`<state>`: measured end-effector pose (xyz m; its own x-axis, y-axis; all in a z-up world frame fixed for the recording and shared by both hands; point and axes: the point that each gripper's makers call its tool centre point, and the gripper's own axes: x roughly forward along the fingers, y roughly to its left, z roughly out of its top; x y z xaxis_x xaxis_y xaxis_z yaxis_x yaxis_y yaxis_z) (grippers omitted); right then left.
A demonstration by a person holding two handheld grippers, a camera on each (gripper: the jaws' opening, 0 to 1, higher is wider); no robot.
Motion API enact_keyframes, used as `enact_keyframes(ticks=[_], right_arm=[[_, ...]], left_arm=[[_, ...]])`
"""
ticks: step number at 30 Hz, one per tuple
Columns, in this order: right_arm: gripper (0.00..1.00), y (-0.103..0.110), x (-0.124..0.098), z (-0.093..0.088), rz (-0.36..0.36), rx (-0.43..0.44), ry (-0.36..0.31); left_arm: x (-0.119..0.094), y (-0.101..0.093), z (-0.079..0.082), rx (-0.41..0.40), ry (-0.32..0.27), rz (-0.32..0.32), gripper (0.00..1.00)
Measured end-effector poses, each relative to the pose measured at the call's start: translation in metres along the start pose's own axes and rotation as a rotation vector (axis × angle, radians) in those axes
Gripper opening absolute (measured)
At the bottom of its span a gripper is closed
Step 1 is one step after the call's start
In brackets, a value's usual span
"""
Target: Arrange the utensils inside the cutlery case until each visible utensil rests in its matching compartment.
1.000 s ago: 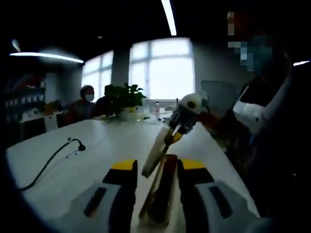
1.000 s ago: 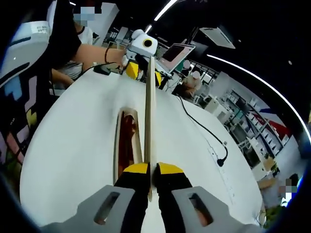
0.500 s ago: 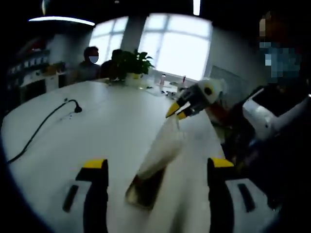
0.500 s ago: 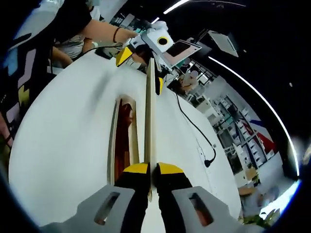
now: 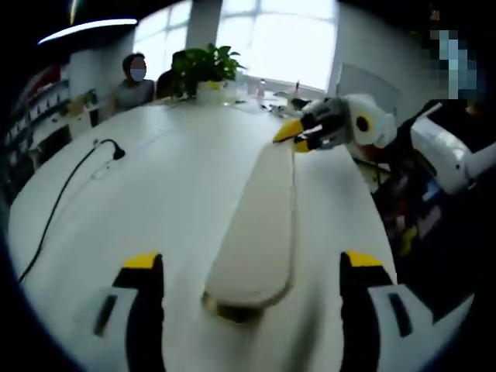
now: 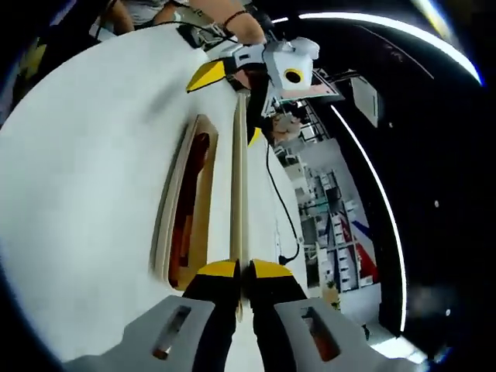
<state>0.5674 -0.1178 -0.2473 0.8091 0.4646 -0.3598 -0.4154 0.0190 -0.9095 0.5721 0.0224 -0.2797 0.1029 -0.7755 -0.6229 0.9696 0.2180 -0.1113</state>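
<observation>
A long cream lid [image 5: 260,225] stretches away from me in the left gripper view, over the darker cutlery case [image 5: 232,312] peeking out beneath its near end. My left gripper [image 5: 252,263] is open, its jaws wide apart on either side of that end. At the far end my right gripper [image 5: 293,138] is shut on the lid. In the right gripper view the lid [image 6: 238,186] appears edge-on, pinched in my right gripper [image 6: 242,271]. The wooden case [image 6: 186,205] lies just left of it, reddish-brown contents inside, too blurred to tell apart. The left gripper [image 6: 232,101] stands open at the far end.
The white table [image 5: 163,178] carries a black cable with a plug [image 5: 77,182] on its left. A potted plant [image 5: 203,66] and a seated person [image 5: 132,74] are at the far end. Another person [image 5: 446,155] stands close on the right.
My left gripper has opened and let go of the lid's near end. The lid has swung from on edge to lying flat over the case, still held by the right gripper.
</observation>
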Motion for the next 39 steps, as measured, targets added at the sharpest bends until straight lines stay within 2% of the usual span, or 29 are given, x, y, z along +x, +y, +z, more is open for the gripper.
enact_keyframes(ticks=[8, 10, 13, 21, 27, 34, 39], right_arm=[[0.02, 0.001, 0.003, 0.002, -0.047, -0.055, 0.029], [0.03, -0.003, 0.002, 0.004, -0.088, -0.071, 0.038], [0.03, -0.002, 0.001, 0.004, -0.106, -0.094, 0.055], [0.03, 0.002, 0.002, 0.01, -0.157, -0.218, 0.079], [0.03, 0.003, 0.004, 0.012, -0.179, -0.279, 0.092], [0.03, 0.003, 0.004, 0.011, -0.194, -0.339, 0.1], [0.03, 0.005, 0.003, 0.011, -0.188, -0.335, 0.103]], left_arm=[[0.011, 0.0, -0.015, 0.0, 0.075, -0.017, 1.0], [0.014, 0.001, -0.019, 0.0, 0.094, -0.019, 0.99], [0.017, -0.001, -0.021, 0.006, 0.102, -0.031, 0.95], [0.025, 0.005, -0.025, 0.022, 0.127, -0.03, 0.89], [0.028, 0.008, -0.022, -0.008, 0.103, -0.045, 0.83], [0.031, 0.015, -0.021, -0.005, 0.085, -0.017, 0.65], [0.031, 0.014, -0.019, -0.026, 0.069, -0.032, 0.63]])
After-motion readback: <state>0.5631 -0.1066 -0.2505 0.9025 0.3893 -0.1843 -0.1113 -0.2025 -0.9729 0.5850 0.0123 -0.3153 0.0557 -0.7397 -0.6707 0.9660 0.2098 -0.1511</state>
